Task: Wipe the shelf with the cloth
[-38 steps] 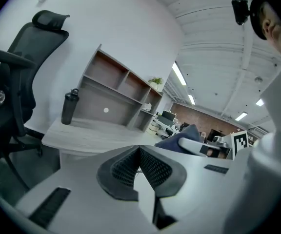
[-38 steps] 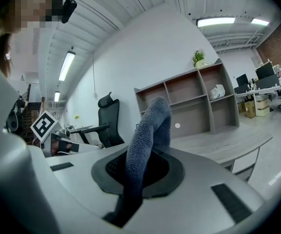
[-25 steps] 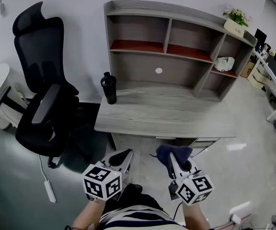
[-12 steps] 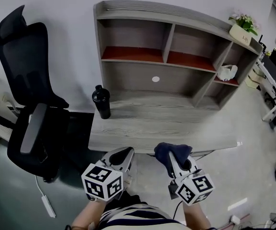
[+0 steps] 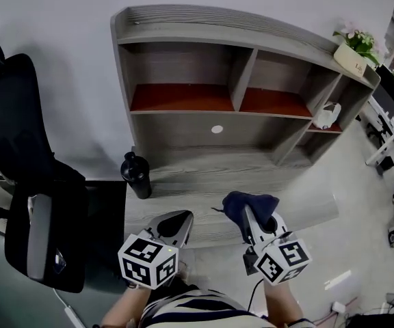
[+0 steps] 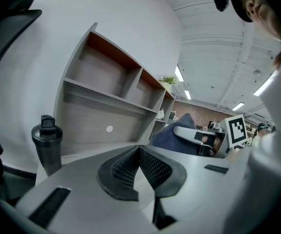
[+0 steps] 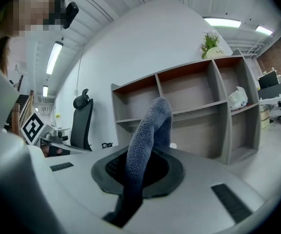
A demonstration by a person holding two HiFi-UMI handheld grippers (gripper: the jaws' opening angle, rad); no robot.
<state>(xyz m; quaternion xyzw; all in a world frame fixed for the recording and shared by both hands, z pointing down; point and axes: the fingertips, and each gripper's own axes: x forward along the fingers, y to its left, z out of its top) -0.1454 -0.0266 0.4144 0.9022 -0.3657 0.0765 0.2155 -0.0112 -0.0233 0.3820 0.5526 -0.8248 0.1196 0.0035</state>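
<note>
A grey wooden shelf unit (image 5: 252,36) with red-brown boards stands on the desk (image 5: 183,203) against the white wall; it also fills the right gripper view (image 7: 199,101) and the left gripper view (image 6: 106,96). My right gripper (image 5: 246,215) is shut on a dark blue cloth (image 5: 248,206), which stands up between the jaws (image 7: 148,140). It hovers over the desk's front edge, short of the shelf. My left gripper (image 5: 173,222) sits beside it, shut and empty (image 6: 138,152).
A black shaker bottle (image 5: 135,175) stands on the desk's left end. A black office chair (image 5: 26,176) is at the left. A white object (image 5: 328,115) lies in the right shelf compartment, and a potted plant (image 5: 356,46) tops the shelf. More desks are at the far right.
The desk and shelf have drawn nearer and lower in the head view as I moved forward. Both grippers now reach over the desk's front edge. The cloth stays held.
</note>
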